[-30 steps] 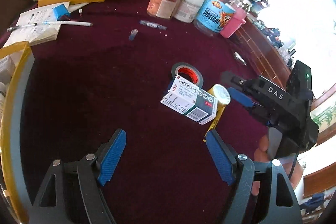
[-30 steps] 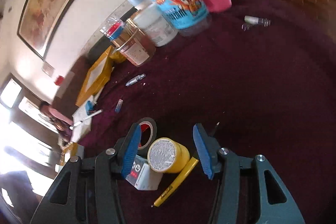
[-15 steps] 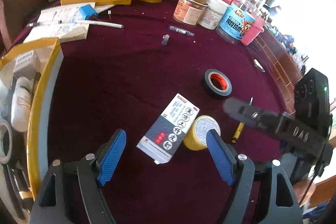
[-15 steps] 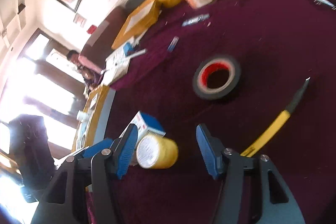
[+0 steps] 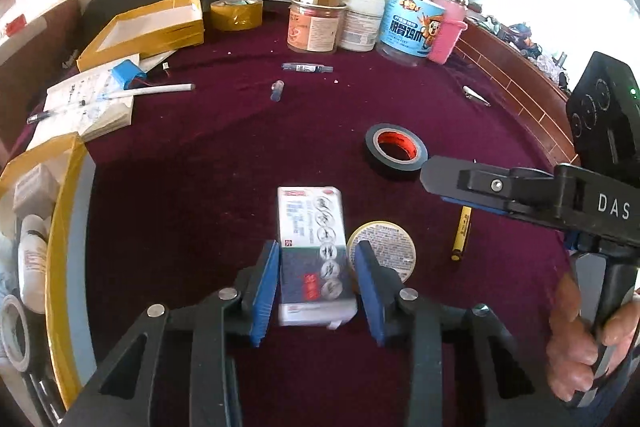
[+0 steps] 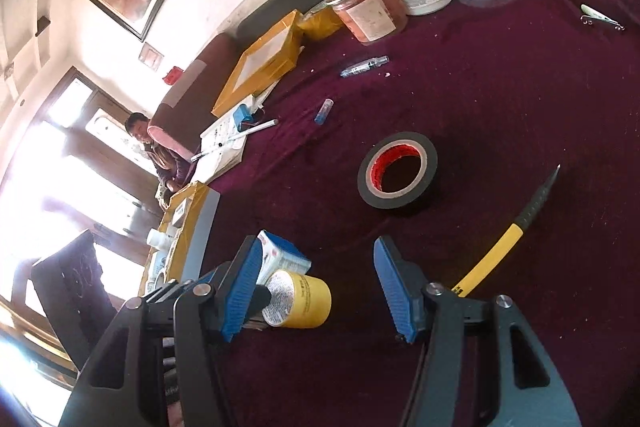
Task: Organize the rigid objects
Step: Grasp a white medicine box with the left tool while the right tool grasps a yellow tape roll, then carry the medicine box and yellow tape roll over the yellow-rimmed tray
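A white and grey medicine box (image 5: pixel 314 251) lies on the maroon table cloth (image 5: pixel 200 187). My left gripper (image 5: pixel 316 291) is closed around the box, its blue pads against both long sides. A small yellow tub (image 5: pixel 382 249) lies on its side just right of the box. It also shows in the right wrist view (image 6: pixel 298 299), with the box (image 6: pixel 280 257) behind it. My right gripper (image 6: pixel 318 287) is open, low over the table, with the tub by its left finger (image 6: pixel 240 291). From the left wrist view it (image 5: pixel 480 193) hovers to the right.
A black tape roll (image 5: pixel 394 151) and a yellow-handled tool (image 5: pixel 460 231) lie right of the box. A yellow tray (image 5: pixel 60 227) with bottles sits at the left edge. Jars (image 5: pixel 416 15), a yellow box lid (image 5: pixel 144 29), papers (image 5: pixel 88 99) and small vials (image 5: pixel 306 68) stand at the back.
My left gripper has moved down onto the medicine box and closed on it. My right gripper has drawn back slightly and stays open beside the tub.
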### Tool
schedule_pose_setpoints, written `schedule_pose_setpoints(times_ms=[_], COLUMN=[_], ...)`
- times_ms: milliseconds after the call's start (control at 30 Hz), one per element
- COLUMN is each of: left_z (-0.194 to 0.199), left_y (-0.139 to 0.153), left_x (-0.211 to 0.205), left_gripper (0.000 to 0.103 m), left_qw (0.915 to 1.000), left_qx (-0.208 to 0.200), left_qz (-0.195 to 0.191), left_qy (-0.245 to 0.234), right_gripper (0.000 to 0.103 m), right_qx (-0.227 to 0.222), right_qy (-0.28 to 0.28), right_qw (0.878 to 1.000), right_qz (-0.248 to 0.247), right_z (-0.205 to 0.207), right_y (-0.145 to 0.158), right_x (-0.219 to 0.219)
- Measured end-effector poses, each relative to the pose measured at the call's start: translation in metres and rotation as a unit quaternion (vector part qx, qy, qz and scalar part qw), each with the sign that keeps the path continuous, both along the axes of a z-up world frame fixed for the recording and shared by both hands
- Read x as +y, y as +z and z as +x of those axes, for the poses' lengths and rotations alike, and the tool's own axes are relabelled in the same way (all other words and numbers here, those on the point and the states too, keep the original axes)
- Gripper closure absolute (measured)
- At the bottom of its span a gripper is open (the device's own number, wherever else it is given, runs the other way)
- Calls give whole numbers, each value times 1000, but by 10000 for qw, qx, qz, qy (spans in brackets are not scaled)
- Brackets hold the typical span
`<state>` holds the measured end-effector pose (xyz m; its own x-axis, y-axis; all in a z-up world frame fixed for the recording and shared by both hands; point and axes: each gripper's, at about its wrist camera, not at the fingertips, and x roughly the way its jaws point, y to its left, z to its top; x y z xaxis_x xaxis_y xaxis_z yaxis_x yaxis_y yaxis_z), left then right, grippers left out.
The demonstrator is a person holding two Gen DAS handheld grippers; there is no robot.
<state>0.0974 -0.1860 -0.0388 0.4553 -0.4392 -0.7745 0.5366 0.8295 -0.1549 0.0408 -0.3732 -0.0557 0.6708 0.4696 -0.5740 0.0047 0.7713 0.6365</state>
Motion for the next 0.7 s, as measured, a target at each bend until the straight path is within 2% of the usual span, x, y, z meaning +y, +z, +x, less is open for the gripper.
schedule_pose_setpoints(times_ms=[100, 167, 200, 233, 333, 367, 433, 467, 700], left_z=[-2, -3, -2, 0, 7, 10, 14, 13, 14], left_y=[0, -1, -3, -4, -10, -13, -24, -23, -12], left_x=[4, 3, 3, 3, -1, -2, -4, -2, 28], left_gripper=[63, 55, 44, 42, 42, 42, 67, 68, 68], left_qw=[10000, 9999, 9999, 9999, 9998, 9997, 9990, 9990, 9976], left_qx=[50, 75, 64, 51, 42, 56, 161, 44, -101], left_qz=[-23, 11, 67, 89, 132, 196, 359, 357, 99], left_qy=[-68, -107, -39, 27, 119, 152, 234, 262, 676], right_gripper=[46, 46, 46, 46, 46, 46, 46, 46, 46], right_qx=[-57, -93, -102, -107, -121, -126, -152, -155, -158], right_qy=[6, 22, 27, 49, 85, 99, 137, 144, 317], right_qw=[10000, 9999, 9999, 9999, 9996, 9994, 9988, 9983, 9917], right_qz=[-19, -34, -49, -73, -236, -300, -438, -546, -1236], right_z=[-3, -4, -4, -4, -5, -5, -6, -6, -8], right_y=[2, 4, 5, 5, 6, 7, 8, 9, 10], right_x=[1, 3, 4, 6, 11, 14, 18, 20, 40])
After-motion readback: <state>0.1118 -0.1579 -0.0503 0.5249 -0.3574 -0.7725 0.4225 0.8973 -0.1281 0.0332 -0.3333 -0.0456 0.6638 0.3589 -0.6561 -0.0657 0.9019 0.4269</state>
